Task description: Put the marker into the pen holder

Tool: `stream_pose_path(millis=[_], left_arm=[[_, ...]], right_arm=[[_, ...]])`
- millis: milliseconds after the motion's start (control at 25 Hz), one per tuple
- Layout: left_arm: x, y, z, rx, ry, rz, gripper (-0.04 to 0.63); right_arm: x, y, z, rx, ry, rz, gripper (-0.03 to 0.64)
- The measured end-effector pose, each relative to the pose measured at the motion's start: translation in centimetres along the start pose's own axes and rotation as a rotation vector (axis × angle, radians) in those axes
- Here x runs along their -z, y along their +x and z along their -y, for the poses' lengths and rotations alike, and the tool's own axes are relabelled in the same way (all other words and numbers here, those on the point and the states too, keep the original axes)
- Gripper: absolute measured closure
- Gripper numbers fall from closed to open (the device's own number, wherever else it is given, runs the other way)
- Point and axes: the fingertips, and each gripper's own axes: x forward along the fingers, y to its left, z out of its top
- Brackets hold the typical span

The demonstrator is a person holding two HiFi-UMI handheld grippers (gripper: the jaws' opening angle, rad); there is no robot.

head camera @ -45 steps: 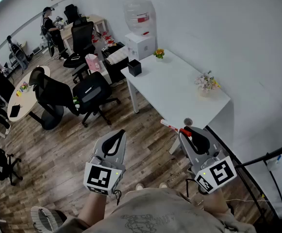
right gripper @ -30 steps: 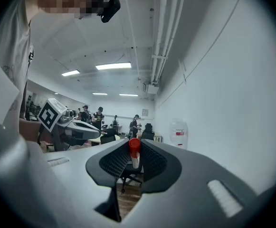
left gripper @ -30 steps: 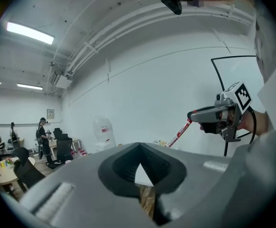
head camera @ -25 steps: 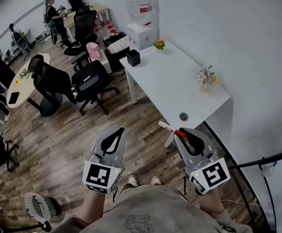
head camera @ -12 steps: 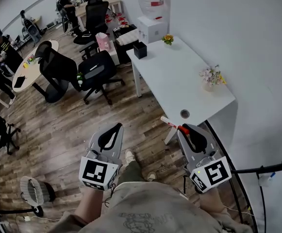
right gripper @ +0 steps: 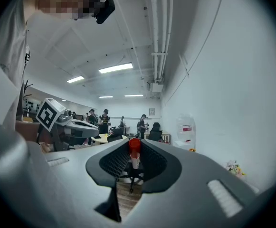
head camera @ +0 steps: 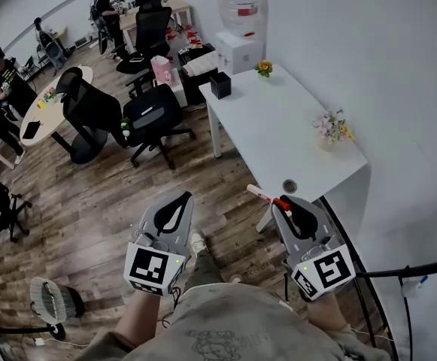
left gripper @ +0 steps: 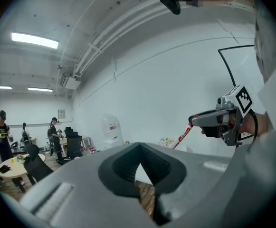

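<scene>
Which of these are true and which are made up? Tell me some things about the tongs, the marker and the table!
1. The right tongs hold a marker with a red part. True.
2. The left tongs hold a pencil. False: they are shut on nothing.
3. The marker is inside the black pen holder. False: the right tongs grip it; the holder stands at the white table's far end.
4. Flowers stand on the white table. True.

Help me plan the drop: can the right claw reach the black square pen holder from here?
Probably not yet. The right claw, shut on the red-capped white marker, hangs off the near end of the white table; the black square pen holder stands at its far end. Only distance hinders.
</scene>
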Motion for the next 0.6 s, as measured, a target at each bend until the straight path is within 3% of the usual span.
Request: stream_pose_path(millis=[320,600], left_arm=[[0.8,2.6,-5.3,-0.013,-0.036,0.013,0.595],[1.5,7.6,-12.5,0.013,-0.061,0.008,0.595]], right_arm=[[0.4,5.9,1.1,-0.003,-0.017,-0.039,0.523],[0.3,14.0,3.4,0.027,-0.024,-0.078,0.523]])
